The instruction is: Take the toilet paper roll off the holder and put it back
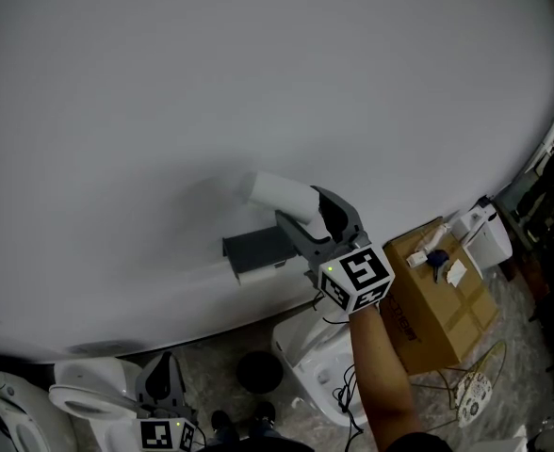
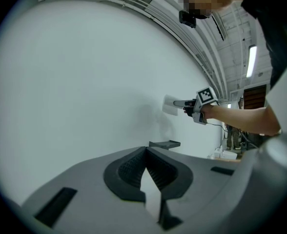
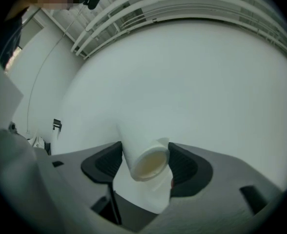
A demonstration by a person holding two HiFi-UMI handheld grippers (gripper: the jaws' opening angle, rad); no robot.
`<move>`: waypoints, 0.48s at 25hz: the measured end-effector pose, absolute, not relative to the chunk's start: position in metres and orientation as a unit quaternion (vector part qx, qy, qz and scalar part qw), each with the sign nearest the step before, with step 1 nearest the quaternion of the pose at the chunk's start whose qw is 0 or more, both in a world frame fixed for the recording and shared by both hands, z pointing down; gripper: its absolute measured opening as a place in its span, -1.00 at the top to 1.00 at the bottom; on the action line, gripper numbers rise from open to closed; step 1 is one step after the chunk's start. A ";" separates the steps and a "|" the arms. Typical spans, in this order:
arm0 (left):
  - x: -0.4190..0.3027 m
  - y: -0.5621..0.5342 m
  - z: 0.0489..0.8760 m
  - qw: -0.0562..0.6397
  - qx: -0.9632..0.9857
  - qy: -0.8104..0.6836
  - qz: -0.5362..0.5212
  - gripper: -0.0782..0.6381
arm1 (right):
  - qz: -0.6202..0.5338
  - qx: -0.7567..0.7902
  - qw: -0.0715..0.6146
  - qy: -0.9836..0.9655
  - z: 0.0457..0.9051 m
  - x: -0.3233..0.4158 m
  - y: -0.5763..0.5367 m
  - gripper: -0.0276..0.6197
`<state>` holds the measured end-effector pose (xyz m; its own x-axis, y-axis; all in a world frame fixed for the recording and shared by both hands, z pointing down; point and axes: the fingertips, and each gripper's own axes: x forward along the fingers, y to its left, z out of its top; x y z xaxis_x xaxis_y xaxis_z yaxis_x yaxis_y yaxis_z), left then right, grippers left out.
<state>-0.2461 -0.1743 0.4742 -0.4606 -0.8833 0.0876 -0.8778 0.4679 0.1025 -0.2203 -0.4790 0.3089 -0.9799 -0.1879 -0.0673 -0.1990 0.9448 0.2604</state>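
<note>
My right gripper (image 1: 307,217) is shut on the white toilet paper roll (image 1: 279,193) and holds it up against the white wall. The dark grey holder (image 1: 256,249), with a flat shelf on top, sits on the wall just below and left of the roll. In the right gripper view the roll (image 3: 136,147) lies between both pads, its cardboard core facing me and a loose sheet (image 3: 148,196) hanging down. My left gripper (image 1: 164,370) hangs low near the floor with its jaws shut and empty. From there I see the roll (image 2: 170,105) above the holder (image 2: 165,144).
A cardboard box (image 1: 442,295) with small items on top stands on the floor at the right. White toilets (image 1: 84,394) sit along the wall's foot, another one (image 1: 319,356) under my right arm. Cables lie on the floor at lower right.
</note>
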 end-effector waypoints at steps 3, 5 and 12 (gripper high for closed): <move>-0.247 -0.173 0.478 0.067 0.514 -0.855 -0.019 0.77 | 0.127 -0.097 0.008 0.987 0.327 -0.225 -0.481 0.00; -0.247 -0.172 0.480 0.069 0.513 -0.855 -0.017 0.77 | 0.118 -0.095 -0.008 0.988 0.347 -0.230 -0.484 0.00; -0.251 -0.170 0.481 0.074 0.506 -0.859 -0.012 0.77 | 0.062 -0.094 -0.071 0.991 0.428 -0.247 -0.499 0.00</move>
<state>-0.2510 -0.1696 0.4815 -0.4764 -0.8717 0.1145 -0.8683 0.4869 0.0946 -0.2470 -0.4987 0.4279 -0.9723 -0.1949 0.1291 -0.1772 0.9747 0.1363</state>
